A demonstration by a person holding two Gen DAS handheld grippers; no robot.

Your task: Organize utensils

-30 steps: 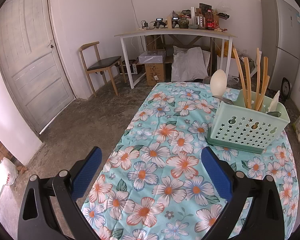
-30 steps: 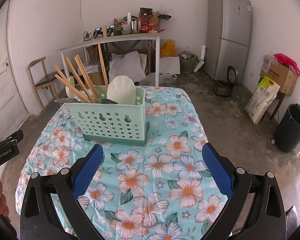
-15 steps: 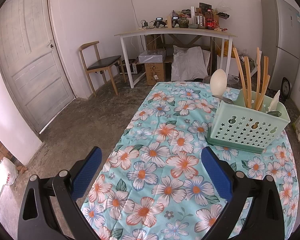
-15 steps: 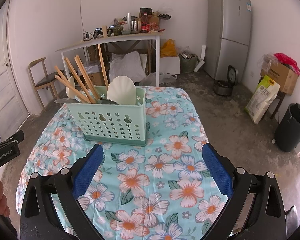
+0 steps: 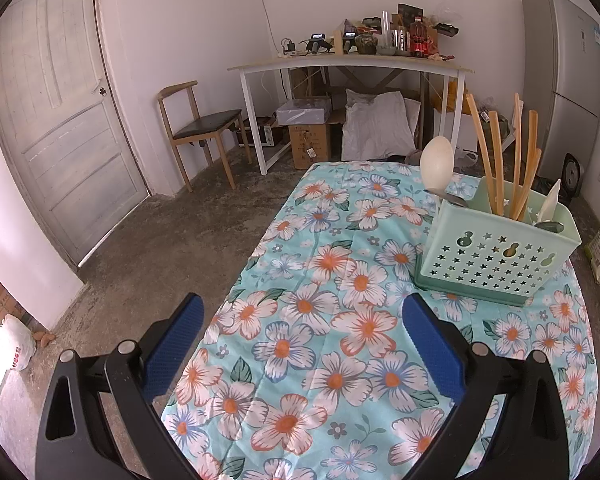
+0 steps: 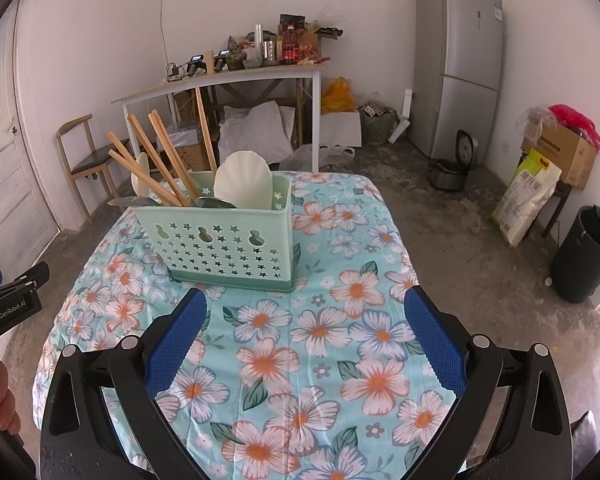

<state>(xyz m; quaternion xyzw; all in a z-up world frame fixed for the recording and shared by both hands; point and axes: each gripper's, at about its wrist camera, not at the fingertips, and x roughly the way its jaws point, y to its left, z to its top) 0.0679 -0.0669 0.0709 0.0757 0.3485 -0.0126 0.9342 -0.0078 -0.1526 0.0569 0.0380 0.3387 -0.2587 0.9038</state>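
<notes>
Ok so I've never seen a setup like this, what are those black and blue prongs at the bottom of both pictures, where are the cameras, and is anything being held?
No robot here: a person holds a hand-held pincer tool in each hand. A wide-angle camera sits on each tool and looks forward along its two blue-padded fingers, so one picture comes from the left gripper and the other from the right gripper. Both are open and hold nothing. In the right view the left tool and part of the person's hand show at the left edge. Below them lies a table with a flowered cloth. On it stands a pale green utensil caddy holding wooden chopsticks, metal spoons and white scoop-like pieces. No utensil is seen lying loose on the cloth.
</notes>
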